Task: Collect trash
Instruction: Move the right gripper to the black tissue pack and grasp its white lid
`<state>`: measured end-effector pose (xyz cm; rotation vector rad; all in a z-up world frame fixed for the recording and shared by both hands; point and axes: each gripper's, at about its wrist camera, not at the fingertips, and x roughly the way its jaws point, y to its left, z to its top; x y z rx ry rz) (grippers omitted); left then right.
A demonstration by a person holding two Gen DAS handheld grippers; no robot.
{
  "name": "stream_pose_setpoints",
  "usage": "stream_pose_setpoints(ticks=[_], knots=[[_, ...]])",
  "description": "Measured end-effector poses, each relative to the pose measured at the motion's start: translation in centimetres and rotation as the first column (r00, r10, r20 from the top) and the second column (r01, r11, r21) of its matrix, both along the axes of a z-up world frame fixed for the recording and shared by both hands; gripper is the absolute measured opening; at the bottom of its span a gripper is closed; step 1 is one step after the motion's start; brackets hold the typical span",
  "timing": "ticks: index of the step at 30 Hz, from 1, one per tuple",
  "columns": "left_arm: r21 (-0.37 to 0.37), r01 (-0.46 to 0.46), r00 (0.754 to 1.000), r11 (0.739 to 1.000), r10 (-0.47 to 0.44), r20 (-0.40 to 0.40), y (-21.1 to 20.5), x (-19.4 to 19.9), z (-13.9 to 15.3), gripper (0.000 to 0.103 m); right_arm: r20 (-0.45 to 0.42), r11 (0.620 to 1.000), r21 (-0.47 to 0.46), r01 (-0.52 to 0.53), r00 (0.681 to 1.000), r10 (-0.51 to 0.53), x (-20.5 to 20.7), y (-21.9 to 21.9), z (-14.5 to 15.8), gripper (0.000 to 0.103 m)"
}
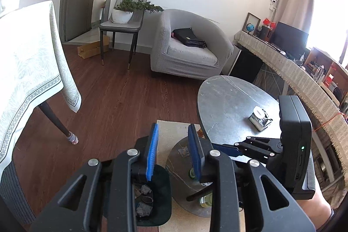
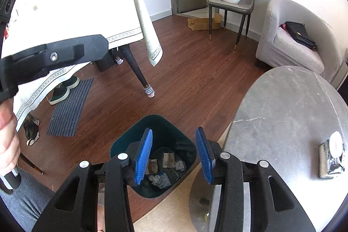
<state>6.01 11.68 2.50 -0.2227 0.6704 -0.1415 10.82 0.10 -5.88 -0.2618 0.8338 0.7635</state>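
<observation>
Sitting on the wood floor just left of the grey oval table, the dark green bin holds crumpled paper wads, flattened cartons and a loop of band. The right gripper hangs above its mouth, blue pads apart with nothing between them. The left gripper hovers near the bin's right rim, its fingers also apart and empty. On the table's far right lies a small crushed carton with a white cap, close to the edge. Bare floor stretches far toward the armchair; a cloth-draped table hems the left.
</observation>
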Motion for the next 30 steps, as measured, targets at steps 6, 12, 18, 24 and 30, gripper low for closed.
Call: stream_pose_setpoints(ticks=[6, 12, 18, 24, 30], knots=[[0.009, 0.048, 0.999, 0.999, -0.048, -0.003, -2.8, 1.0, -0.5, 0.032, 0.011, 0.998, 0.009, 0.060, 0.998, -0.060, 1.2, -3.3, 0.8, 0.042], [0.015, 0.082, 0.997, 0.997, -0.082, -0.011, -4.9, 2.0, -1.0, 0.033, 0.024, 0.991, 0.032, 0.131, 0.991, -0.132, 2.3, -7.1, 1.8, 0.042], [-0.011, 0.107, 0.994, 0.994, -0.108, -0.021, -7.0, 3.4, -1.4, 0.037, 0.036, 0.978, 0.037, 0.205, 0.978, -0.206, 2.9, -10.3, 2.3, 0.042], [0.003, 0.142, 0.990, 0.990, -0.142, -0.014, -9.8, 4.3, -1.4, 0.044, 0.061, 0.961, 0.031, 0.276, 0.959, -0.278, 3.9, -13.8, 2.7, 0.042], [0.022, 0.157, 0.987, 0.987, -0.157, -0.039, -11.9, 5.5, -2.5, 0.048, 0.068, 0.937, 0.034, 0.348, 0.934, -0.350, 6.0, -17.7, 2.8, 0.049]])
